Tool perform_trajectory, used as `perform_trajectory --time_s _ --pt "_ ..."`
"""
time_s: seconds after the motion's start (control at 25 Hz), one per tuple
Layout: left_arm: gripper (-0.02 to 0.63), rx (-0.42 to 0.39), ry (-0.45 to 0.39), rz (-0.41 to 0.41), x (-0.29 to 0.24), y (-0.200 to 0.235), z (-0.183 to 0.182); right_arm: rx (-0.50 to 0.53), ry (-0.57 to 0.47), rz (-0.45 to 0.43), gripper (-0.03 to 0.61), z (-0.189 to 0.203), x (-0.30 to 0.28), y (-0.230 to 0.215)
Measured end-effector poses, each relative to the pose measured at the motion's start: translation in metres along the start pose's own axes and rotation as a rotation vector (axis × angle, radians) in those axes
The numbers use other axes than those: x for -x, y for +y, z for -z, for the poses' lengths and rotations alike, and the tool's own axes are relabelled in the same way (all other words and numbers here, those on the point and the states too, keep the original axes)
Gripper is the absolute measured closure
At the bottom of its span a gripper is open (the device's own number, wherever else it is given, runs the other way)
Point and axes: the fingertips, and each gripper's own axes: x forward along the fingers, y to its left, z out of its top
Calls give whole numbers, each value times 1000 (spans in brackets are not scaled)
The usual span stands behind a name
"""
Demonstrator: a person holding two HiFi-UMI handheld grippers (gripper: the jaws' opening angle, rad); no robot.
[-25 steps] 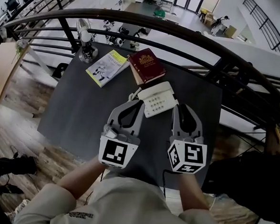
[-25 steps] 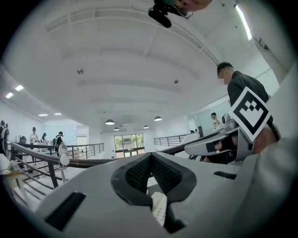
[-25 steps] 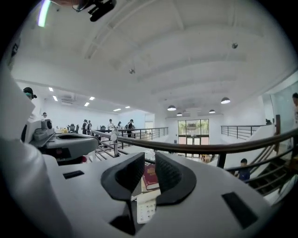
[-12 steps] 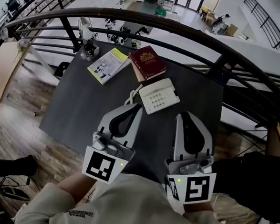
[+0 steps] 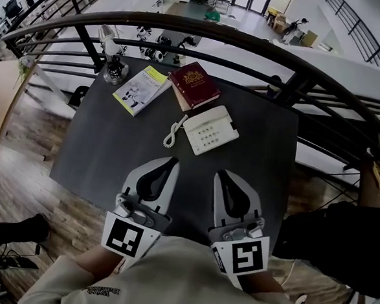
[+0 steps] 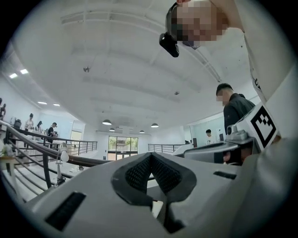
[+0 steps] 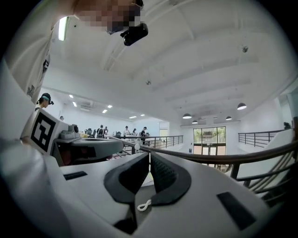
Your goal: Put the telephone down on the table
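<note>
Dark ribbed pads are seen pressed tip to tip in the left gripper view, so the left gripper (image 6: pixel 150 156) is taken as closed, with nothing caught between its jaws. The same is found in the right gripper view: the right gripper (image 7: pixel 149 154) is brought together on nothing. In the head view both tools are held level and side by side over the near edge of the table (image 5: pixel 106 149), the left gripper (image 5: pixel 171 161) and the right gripper (image 5: pixel 222 175) pointing away from the person, neither one in contact with anything.

Further out, the telephone (image 5: pixel 210 130) is seen lying flat on the dark tabletop, well apart from both sets of jaws, its keypad turned upward and its handset seated along the top of the base. Its coiled cord (image 5: pixel 172 132) is trailed loosely off its left side. Just beyond it a red book (image 5: pixel 194 85) is laid, touching or nearly touching the telephone's far corner, with a yellow booklet (image 5: pixel 141 89) beside that and a curved railing (image 5: pixel 249 45) behind the table.

The task is judged to be done: the telephone is set down, released and at rest. Nothing further appears to be required of either tool.
</note>
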Motion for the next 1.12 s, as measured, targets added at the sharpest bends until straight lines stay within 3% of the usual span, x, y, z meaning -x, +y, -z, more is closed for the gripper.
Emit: perform_trajectory --time_s 0.28,1.12 --pt "611 9 41 -7 6 -5 14 -17 63 -19 575 22 -3 3" --pt "609 5 62 -6 6 -4 21 -26 56 -19 575 16 -5 7"
